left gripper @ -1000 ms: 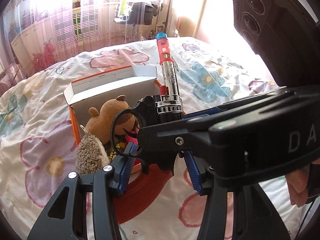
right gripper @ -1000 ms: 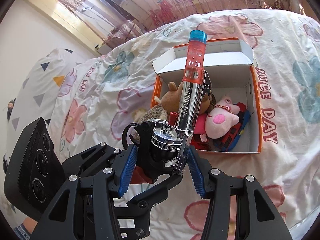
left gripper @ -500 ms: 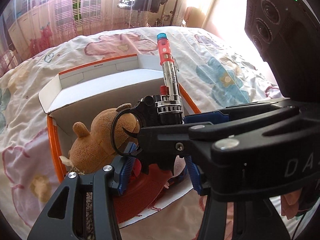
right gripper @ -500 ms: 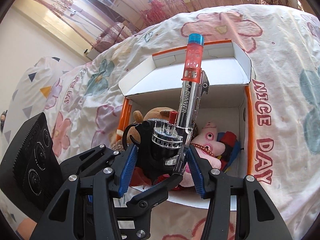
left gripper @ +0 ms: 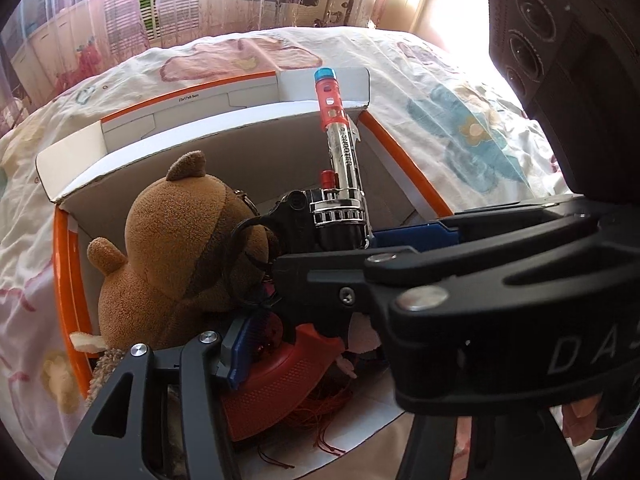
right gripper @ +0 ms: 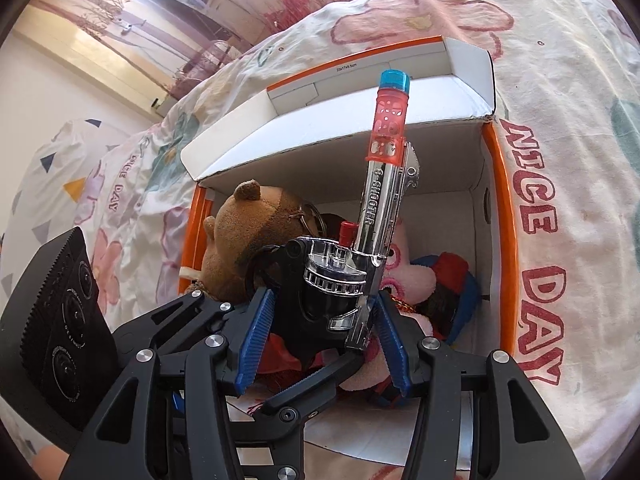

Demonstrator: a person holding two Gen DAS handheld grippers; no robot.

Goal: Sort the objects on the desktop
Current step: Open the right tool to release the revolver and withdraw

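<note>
Both grippers hold one toy revolver, chrome with a red muzzle and blue tip; it also shows in the left wrist view. My right gripper is shut on its black cylinder body. My left gripper is shut on its red grip. The gun hangs inside the mouth of the orange and white cardboard box, barrel pointing at the back wall. In the box lie a brown plush bear, a pink pig plush and a blue and red toy.
The box sits on a bed with a flowered sheet printed NICE DAY. Its back flap stands open. A spiky hedgehog plush is at the box's front left. Curtained windows are behind the bed.
Both grippers have carried the revolver forward and down, from above the box's front edge into its opening. The box and plush toys now look much closer.
</note>
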